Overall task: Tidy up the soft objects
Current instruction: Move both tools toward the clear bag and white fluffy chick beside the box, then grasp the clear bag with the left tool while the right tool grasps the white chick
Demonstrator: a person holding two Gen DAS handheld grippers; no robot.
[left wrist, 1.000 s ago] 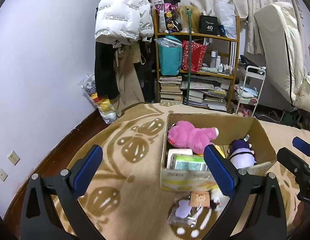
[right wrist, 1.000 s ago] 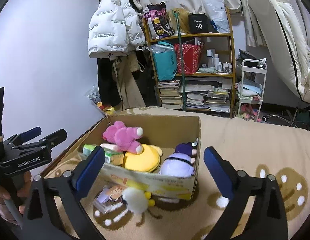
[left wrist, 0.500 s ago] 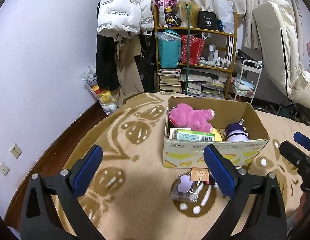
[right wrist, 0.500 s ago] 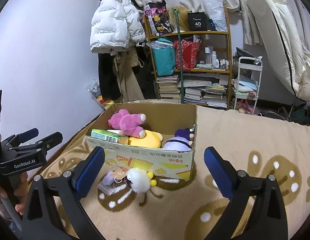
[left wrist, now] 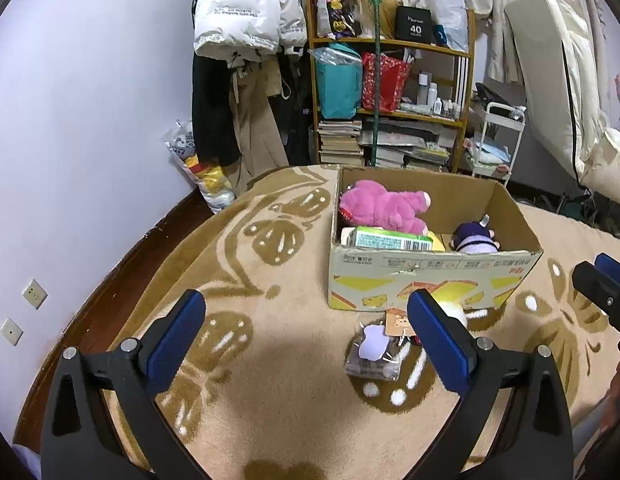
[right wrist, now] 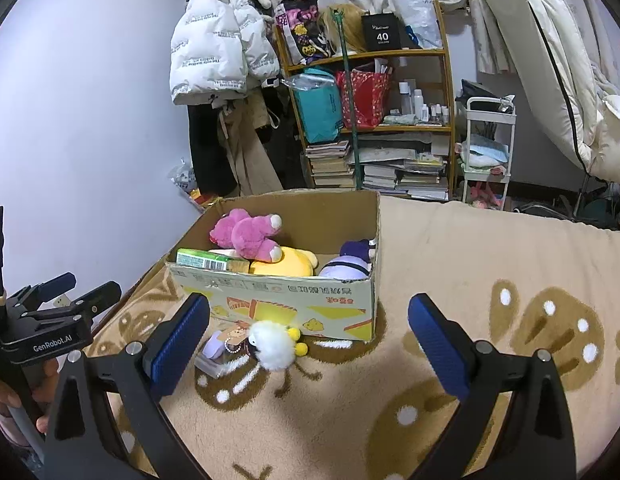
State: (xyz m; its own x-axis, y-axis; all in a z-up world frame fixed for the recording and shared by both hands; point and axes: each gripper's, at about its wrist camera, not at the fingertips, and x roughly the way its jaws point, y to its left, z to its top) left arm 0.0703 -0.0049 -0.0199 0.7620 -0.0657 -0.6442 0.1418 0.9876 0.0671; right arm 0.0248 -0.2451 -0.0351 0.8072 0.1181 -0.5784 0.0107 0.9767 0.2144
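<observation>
Both tools have pulled back and lowered over the last second, so the cardboard box [right wrist: 294,300] now sits farther off. The left gripper [left wrist: 306,344] and right gripper [right wrist: 310,344] are both spread wide, holding nothing. On the blanket [right wrist: 490,264] against the box's near wall lie 2 leftovers, the white fluffy toy [right wrist: 272,344] and a clear packet [left wrist: 374,354], likely next.

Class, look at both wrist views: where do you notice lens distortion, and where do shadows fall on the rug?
Left wrist view: fisheye bends the rug edge and wall into curves, with dark vignette corners; a soft shadow lies between the open left gripper fingers. Right wrist view: the same bowing; the white fluffy toy casts a shadow on the rug by the cardboard box.
</observation>
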